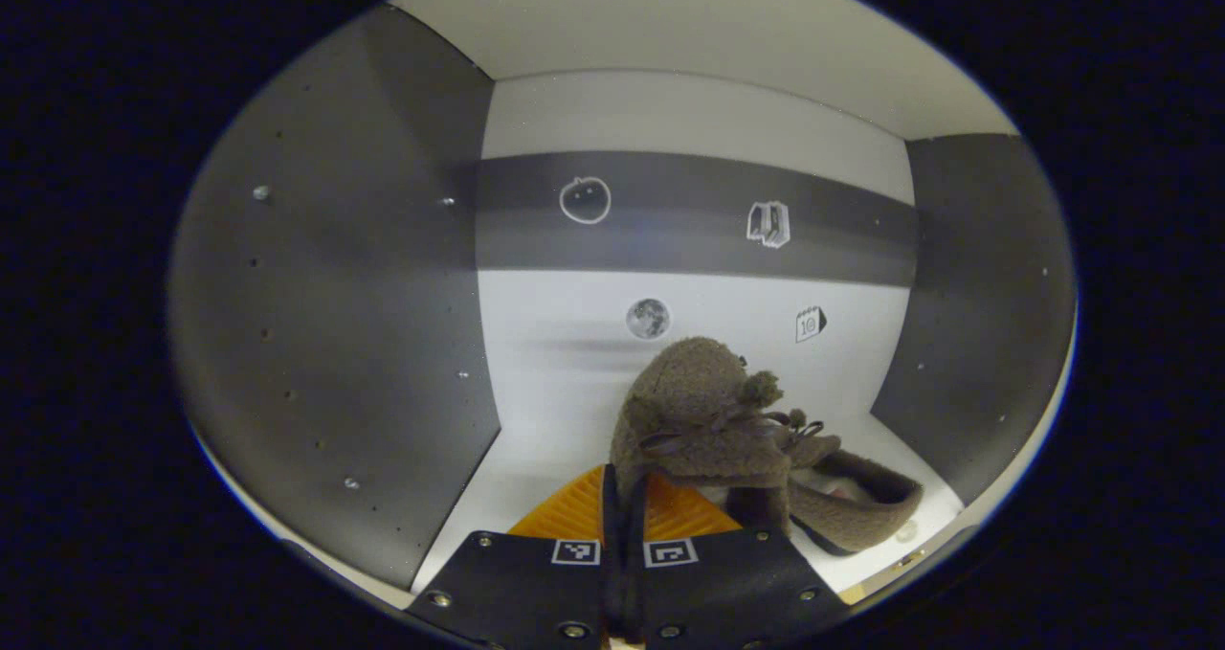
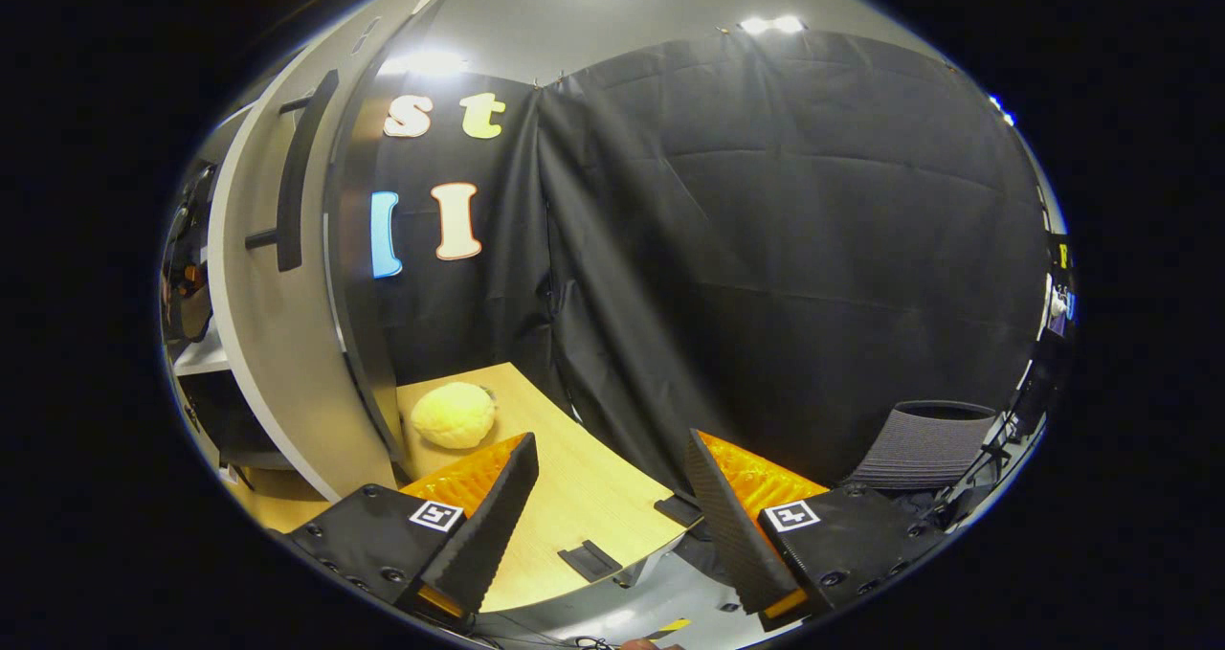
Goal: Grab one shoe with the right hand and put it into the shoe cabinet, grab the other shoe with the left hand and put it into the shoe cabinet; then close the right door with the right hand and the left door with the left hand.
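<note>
Shoe (image 1: 703, 420), brown and fuzzy, is pinched at its rim in my left claw (image 1: 624, 511), inside the shoe cabinet (image 1: 325, 344) just above its white floor. I judge it best lowered flat, then released. My right claw (image 2: 610, 497) hangs released over the table (image 2: 574, 497).

Staged recording booth: black cloth wall (image 2: 766, 248), wooden table (image 2: 574, 497), shoe cabinet (image 1: 689, 133).

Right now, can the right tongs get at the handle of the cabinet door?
Probably yes. The right tongs stand open and hold nothing, and the door with its dark bar handle stands up to their left with nothing between; they would need to turn toward it.
</note>
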`<action>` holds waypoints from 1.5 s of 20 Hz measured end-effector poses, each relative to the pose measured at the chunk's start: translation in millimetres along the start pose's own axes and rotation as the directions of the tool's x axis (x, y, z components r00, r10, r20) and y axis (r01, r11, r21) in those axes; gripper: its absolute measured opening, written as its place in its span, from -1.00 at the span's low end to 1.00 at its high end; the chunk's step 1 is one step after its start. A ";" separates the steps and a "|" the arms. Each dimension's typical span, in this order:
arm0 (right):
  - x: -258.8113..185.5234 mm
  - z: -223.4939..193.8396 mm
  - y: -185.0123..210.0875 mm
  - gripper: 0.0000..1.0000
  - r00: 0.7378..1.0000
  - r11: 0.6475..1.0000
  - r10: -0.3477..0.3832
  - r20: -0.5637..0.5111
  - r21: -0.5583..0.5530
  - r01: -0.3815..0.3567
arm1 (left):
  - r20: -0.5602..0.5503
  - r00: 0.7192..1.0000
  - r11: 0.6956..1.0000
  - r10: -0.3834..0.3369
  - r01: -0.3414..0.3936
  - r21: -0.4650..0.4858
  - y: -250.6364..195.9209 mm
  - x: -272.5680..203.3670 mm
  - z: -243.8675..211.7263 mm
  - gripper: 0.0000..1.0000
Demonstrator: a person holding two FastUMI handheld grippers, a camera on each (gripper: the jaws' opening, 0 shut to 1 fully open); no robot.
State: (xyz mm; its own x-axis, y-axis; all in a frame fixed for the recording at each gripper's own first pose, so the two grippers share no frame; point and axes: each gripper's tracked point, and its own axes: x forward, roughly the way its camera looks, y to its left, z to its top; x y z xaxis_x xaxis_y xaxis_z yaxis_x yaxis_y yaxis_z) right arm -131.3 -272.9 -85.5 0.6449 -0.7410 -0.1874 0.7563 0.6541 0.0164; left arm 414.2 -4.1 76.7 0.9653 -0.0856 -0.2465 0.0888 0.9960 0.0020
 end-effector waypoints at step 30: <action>20.7 143.2 23.4 0.92 0.953 0.969 0.242 0.182 0.011 -0.248 | 0.299 0.954 1.000 -0.007 -0.002 0.031 -13.8 -247.2 10.7 0.85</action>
State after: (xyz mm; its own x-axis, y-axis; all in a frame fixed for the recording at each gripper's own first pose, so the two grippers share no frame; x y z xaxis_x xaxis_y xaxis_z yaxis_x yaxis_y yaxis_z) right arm -84.4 -294.7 51.6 0.8179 -0.5753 0.0044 0.5735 0.8159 0.0731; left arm 176.9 3.0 147.9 0.9939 -0.0959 0.0549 0.0943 0.9950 0.0323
